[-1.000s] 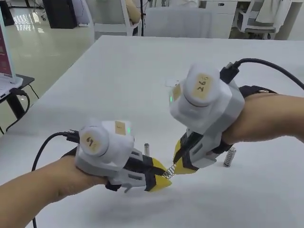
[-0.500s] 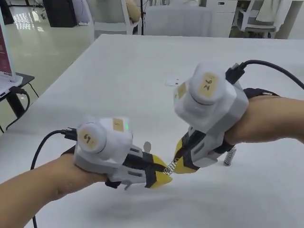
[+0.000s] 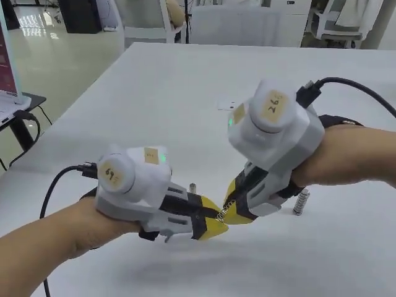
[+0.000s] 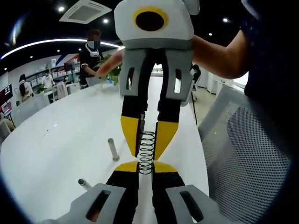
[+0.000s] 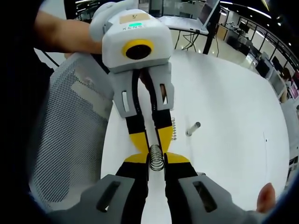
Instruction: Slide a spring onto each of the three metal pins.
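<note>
Presently I log one spring (image 4: 146, 147), pinched by left gripper (image 3: 215, 225) and right gripper (image 3: 231, 213); uneven release may flick it away.

White shells (image 3: 272, 133), yellow-tipped black fingers (image 3: 211, 226), black cables (image 3: 352, 86)

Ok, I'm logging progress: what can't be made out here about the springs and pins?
- Held spring: whether a pin sits inside; coils and jaws cover it, both gripper views.
- Bare pin: base hidden behind left gripper, head view.
- Sprung pin: too small to tell if fully seated, head view.
- White scrap: too small to identify, head view.
</note>
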The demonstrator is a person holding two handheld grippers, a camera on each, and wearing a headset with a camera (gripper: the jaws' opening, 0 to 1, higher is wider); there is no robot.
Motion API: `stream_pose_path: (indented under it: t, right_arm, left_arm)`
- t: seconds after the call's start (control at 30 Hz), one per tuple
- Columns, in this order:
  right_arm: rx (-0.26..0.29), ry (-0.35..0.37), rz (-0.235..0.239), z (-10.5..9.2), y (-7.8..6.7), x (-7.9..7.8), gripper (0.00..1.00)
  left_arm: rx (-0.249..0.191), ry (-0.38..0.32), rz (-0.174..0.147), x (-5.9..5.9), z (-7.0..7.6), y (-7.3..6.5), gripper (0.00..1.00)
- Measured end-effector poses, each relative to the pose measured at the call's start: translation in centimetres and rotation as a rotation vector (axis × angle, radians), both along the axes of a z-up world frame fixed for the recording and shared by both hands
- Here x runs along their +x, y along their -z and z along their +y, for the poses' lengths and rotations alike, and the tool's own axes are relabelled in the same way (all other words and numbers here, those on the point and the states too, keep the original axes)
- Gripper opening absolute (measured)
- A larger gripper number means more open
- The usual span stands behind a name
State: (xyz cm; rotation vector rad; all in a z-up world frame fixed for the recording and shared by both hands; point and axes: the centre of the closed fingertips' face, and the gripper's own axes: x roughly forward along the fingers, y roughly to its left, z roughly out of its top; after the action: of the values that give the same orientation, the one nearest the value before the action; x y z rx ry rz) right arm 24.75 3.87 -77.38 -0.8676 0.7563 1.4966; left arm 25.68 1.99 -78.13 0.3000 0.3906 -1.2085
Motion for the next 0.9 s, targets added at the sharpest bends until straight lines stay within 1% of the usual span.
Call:
stream_pose_path:
  t: [0.13, 0.33, 0.53, 0.6, 0.63, 0.73, 0.9]
  right_arm:
    - [0.002, 0.002, 0.005, 0.01, 0.00, -0.05, 0.10]
    - [0.004, -0.002, 0.012, -0.07, -0.03, -0.18, 0.09]
    - [-0.001, -0.008, 0.006, -0.11, 0.00, -0.13, 0.09]
    - [-0.006, -0.009, 0.007, -0.15, 0.00, -0.13, 0.09]
    - [-0.007, -0.010, 0.005, -0.16, -0.02, -0.09, 0.09]
    - [-0.011, -0.007, -0.002, -0.24, -0.17, 0.22, 0.09]
    - [-0.019, -0.005, -0.008, -0.44, -0.21, 0.45, 0.09]
  left_arm:
    - [-0.015, -0.001, 0.001, 0.01, -0.14, -0.33, 0.01]
    - [-0.013, 0.003, -0.004, 0.02, -0.18, -0.28, 0.02]
    - [-0.002, 0.006, -0.022, 0.13, -0.28, -0.21, 0.02]
    - [-0.003, 0.004, -0.019, 0.13, -0.30, -0.21, 0.03]
    - [-0.001, 0.004, -0.022, 0.16, -0.31, -0.22, 0.03]
    - [0.005, 0.003, -0.010, 0.08, -0.27, -0.09, 0.07]
    - [0.009, -0.008, -0.001, 0.18, -0.01, 0.05, 0.12]
